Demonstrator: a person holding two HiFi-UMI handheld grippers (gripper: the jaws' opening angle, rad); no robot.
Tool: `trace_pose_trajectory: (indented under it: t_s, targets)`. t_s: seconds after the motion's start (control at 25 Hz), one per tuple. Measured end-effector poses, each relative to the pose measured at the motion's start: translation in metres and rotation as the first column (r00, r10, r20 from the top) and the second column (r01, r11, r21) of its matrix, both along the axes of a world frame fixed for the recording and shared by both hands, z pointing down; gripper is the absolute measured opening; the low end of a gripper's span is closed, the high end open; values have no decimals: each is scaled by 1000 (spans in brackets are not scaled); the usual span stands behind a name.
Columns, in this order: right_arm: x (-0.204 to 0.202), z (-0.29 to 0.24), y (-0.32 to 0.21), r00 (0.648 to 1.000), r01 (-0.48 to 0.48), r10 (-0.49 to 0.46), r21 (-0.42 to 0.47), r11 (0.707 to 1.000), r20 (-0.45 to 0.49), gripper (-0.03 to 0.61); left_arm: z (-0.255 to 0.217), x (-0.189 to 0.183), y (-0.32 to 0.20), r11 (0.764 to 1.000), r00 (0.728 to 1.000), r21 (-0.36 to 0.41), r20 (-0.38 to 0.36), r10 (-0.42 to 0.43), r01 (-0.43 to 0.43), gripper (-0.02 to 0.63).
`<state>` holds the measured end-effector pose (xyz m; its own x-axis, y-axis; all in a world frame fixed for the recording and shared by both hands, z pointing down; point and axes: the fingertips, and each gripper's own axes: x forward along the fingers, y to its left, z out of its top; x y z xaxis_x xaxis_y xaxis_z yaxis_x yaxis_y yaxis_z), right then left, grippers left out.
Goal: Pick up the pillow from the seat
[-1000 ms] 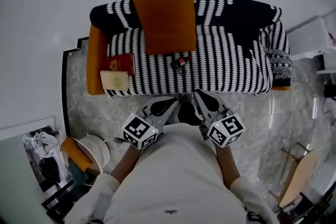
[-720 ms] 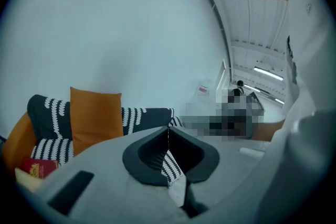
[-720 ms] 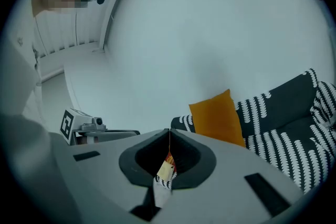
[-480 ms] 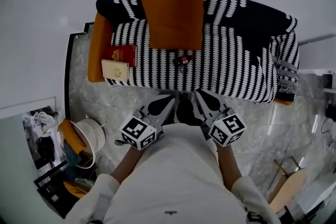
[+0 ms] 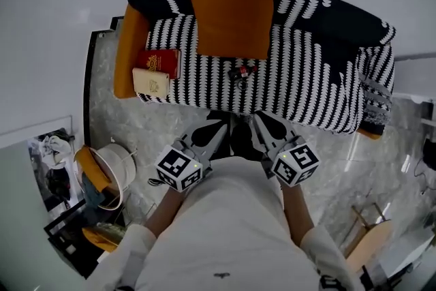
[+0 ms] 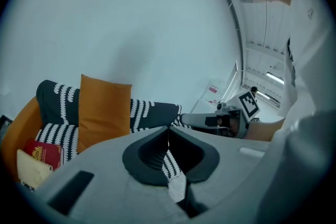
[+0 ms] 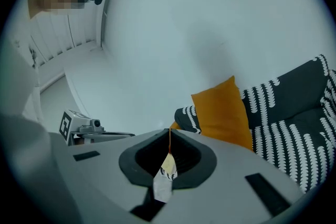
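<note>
Overhead first: in the head view, the orange square fabric pillow [image 5: 235, 10] stands on the black-and-white patterned sofa seat [image 5: 300, 85]. It leans on the backrest, its longer side running from the seat up the back. The left gripper [image 5: 219, 129] and right gripper [image 5: 261, 121] hang side by side in front of the seat's front edge, well apart from the pillow. It lies straight ahead of them across the seat, slightly to the left, so the left gripper looks marginally better lined up. A red book [image 5: 158, 62] and a cream book [image 5: 150, 83] lie at the seat's left end.

Along the left gripper view, the jaws are pressed together on nothing, and the pillow [image 6: 102, 113] sits beyond them to the left.

Along the right gripper view, the jaws are likewise closed and empty, with the pillow [image 7: 223, 113] to their right. Both would likely have to open before any grasp.
</note>
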<state>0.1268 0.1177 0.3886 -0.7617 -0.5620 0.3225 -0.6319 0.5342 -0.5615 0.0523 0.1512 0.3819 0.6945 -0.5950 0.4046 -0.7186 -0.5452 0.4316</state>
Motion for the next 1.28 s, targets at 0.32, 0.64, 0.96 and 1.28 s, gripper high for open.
trace_pose_trajectory:
  t_s: [0.32,0.64,0.96,1.28]
  targets:
    - [-6,-5,-40,998,-44,44,2,999,-52,6,2,-13,-60,998,997,14,-34,66,-66,14]
    - [-33,-3,-94,990,-109,109,5,994,-92,6,7,-39,-125,986,985,40,-53,163,-161,14]
    - [-58,45,-132,973,-162,145,-80,984,-179,7,41,-75,-169,968,966,-5,-58,251,-252,14]
    - [-63,81,-164,962,-187,155,-128,974,-226,8,82,-104,-212,966,969,-80,-64,239,-244,15]
